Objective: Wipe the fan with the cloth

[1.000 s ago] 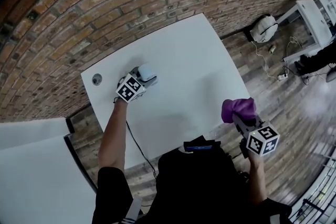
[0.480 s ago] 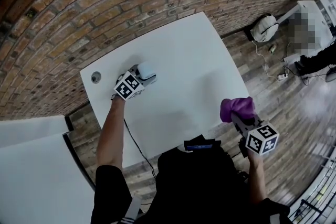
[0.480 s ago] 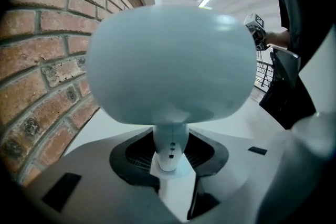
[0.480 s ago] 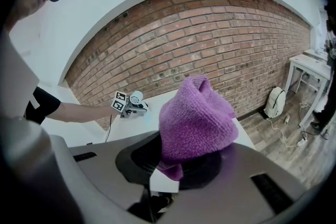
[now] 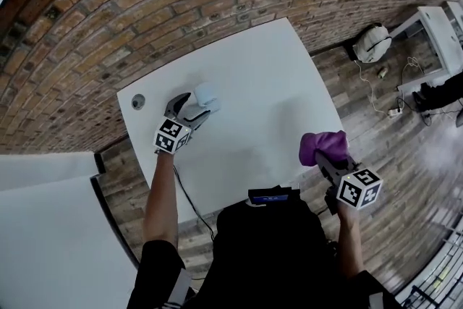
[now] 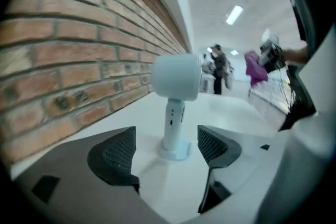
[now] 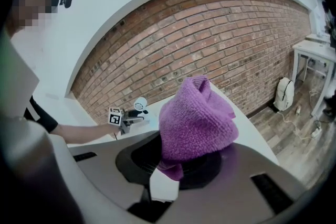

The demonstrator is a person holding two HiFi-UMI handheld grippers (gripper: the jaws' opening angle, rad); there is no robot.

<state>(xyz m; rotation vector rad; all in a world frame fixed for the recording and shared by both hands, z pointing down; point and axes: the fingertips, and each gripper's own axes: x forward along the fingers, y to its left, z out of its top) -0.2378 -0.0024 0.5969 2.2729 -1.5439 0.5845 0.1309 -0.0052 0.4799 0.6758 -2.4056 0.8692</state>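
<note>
One fan (image 5: 205, 94): being left unwiped, far left on table (image 5: 275, 83).
Left gripper (image 5: 194, 109): jaws just being opened wide, fan stem untouched between them.
Right gripper (image 7: 181, 162): being clamped on cloth (image 7: 197, 118), near right.
Outstanding: all wiping, judged.

We find no readable words, brands or numbers in any view. The only printed signs are the black-and-white square markers (image 5: 172, 136) on the left gripper (image 5: 192, 105) at nine o'clock and the right gripper (image 5: 324, 159) at four o'clock; they carry no letters
</note>
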